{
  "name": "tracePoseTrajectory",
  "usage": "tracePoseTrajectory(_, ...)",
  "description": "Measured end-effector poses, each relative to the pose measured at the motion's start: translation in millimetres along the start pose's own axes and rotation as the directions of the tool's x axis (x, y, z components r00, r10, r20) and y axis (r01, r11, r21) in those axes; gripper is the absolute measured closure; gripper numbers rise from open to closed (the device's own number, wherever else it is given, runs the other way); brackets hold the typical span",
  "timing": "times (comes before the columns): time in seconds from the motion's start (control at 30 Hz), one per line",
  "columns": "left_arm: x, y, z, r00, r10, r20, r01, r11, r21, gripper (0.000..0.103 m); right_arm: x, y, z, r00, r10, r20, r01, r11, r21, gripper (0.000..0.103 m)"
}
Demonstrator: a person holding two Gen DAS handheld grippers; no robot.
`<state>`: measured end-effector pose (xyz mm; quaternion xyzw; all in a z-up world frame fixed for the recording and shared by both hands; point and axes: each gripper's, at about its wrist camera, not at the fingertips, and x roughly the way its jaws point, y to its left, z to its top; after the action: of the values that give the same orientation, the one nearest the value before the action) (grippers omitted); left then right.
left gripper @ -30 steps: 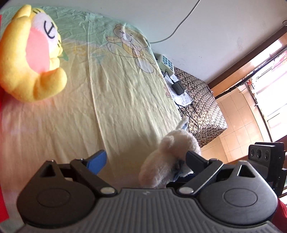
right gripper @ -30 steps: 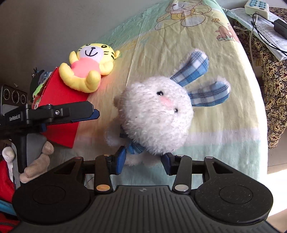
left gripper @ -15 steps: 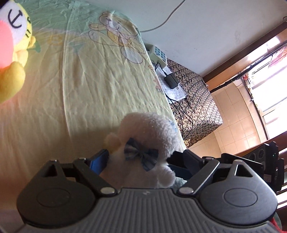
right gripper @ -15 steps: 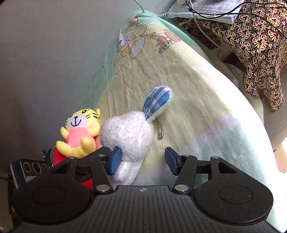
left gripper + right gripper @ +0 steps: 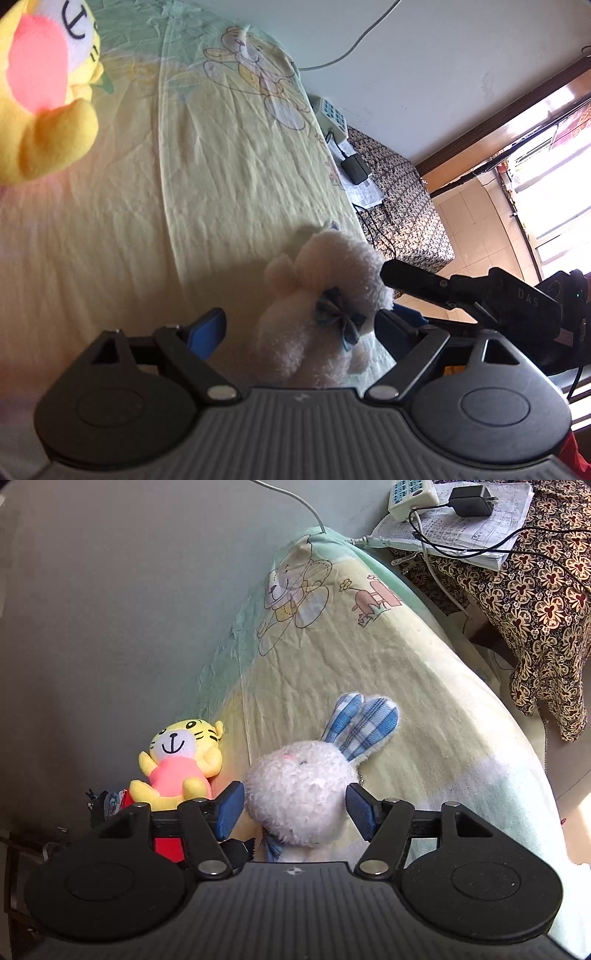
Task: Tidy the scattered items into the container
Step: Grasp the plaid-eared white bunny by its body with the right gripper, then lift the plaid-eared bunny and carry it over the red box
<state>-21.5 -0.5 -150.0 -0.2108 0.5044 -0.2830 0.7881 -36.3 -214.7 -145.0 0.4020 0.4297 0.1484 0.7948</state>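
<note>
A white plush bunny (image 5: pixel 299 790) with blue checked ears lies on the yellow bedsheet (image 5: pixel 388 672). My right gripper (image 5: pixel 295 812) is open, its blue pads standing on either side of the bunny's head. In the left wrist view the bunny (image 5: pixel 314 295) and its blue bow sit between the fingers of my open left gripper (image 5: pixel 303 328), closer to the right finger. The right gripper's black finger (image 5: pixel 413 280) rests against the bunny's head. A yellow plush tiger (image 5: pixel 177 764) in a pink shirt lies beside the red container (image 5: pixel 164 849), which is mostly hidden.
The wall (image 5: pixel 129 590) runs along the bed's far side. A side table under a brown patterned cloth (image 5: pixel 535 602) holds papers, a white phone (image 5: pixel 410 494), a black charger and cables. Beyond the bed's edge are a tiled floor (image 5: pixel 476 206) and a bright window.
The right gripper has swung over so the bunny's head now lies between its fingers. In the left view the bunny has shifted right and the tiger has come further into view.
</note>
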Motion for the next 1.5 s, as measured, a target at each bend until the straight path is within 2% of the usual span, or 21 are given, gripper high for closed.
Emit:
tracePoseTrajectory(0.07, 8, -3, 0, 0.999, 0.023, -0.023, -0.022, 1.0, 0.014, 0.015, 6, 3, -5, 0.999, -0.042, -0.011, 0.042, 0.999, -0.027, 0.036)
tracePoseTrajectory(0.2, 16, -17, -5, 0.999, 0.014, -0.036, -0.011, 0.998, 0.058, 0.017, 10, 2, -11, 0.999, -0.039, 0.003, 0.039, 0.999, -0.011, 0.032)
tracePoseTrajectory(0.27, 20, -29, -8, 0.998, 0.052, -0.026, -0.048, 0.991, 0.128, 0.015, 14, -3, -14, 1.0, -0.016, -0.02, 0.017, 0.999, 0.029, 0.031)
tracePoseTrajectory(0.33, 22, -36, -11, 0.997, 0.078, -0.022, -0.073, 0.983, 0.171, 0.016, 19, -5, -16, 0.999, 0.005, -0.04, -0.003, 0.999, 0.052, 0.035)
tracePoseTrajectory(0.37, 22, -38, -12, 0.996, 0.087, -0.025, -0.081, 0.98, 0.182, 0.019, 19, -5, -17, 0.999, 0.01, -0.04, -0.007, 0.998, 0.061, 0.038)
tracePoseTrajectory(0.5, 4, -55, -28, 0.997, 0.07, -0.024, -0.061, 0.959, 0.276, 0.021, 11, 7, -18, 0.999, 0.017, -0.051, -0.016, 1.0, 0.007, 0.042)
tracePoseTrajectory(0.67, -29, -61, -66, 0.997, 0.044, -0.058, -0.019, 0.926, 0.377, 0.022, 4, 25, -35, 0.989, 0.024, -0.144, -0.032, 0.998, -0.052, 0.042)
tracePoseTrajectory(0.73, -49, -50, -82, 0.996, 0.032, -0.079, 0.0, 0.93, 0.369, 0.022, 7, 38, -52, 0.981, 0.019, -0.195, -0.035, 0.996, -0.083, 0.042)
tracePoseTrajectory(0.83, -83, -24, -97, 0.996, 0.017, -0.088, 0.011, 0.951, 0.309, 0.022, 13, 60, -82, 0.967, 0.027, -0.255, -0.062, 0.99, -0.13, 0.042)
tracePoseTrajectory(1.0, -145, 28, -115, 1.0, 0.026, -0.015, -0.022, 0.977, 0.212, 0.021, 30, 100, -130, 0.939, 0.079, -0.336, -0.133, 0.981, -0.142, 0.043)
tracePoseTrajectory(1.1, -178, 57, -126, 1.0, 0.03, 0.008, -0.031, 0.986, 0.164, 0.02, 44, 127, -164, 0.919, 0.05, -0.39, -0.138, 0.97, -0.2, 0.043)
tracePoseTrajectory(1.2, -211, 79, -142, 0.998, 0.053, 0.018, -0.056, 0.986, 0.16, 0.02, 60, 160, -198, 0.905, 0.035, -0.423, -0.161, 0.951, -0.265, 0.043)
tracePoseTrajectory(1.37, -271, 108, -165, 0.993, 0.105, 0.056, -0.113, 0.98, 0.163, 0.02, 87, 215, -246, 0.877, 0.051, -0.478, -0.248, 0.9, -0.359, 0.043)
tracePoseTrajectory(1.5, -309, 122, -179, 0.98, 0.171, 0.101, -0.184, 0.971, 0.151, 0.02, 110, 251, -276, 0.859, 0.074, -0.506, -0.314, 0.858, -0.407, 0.042)
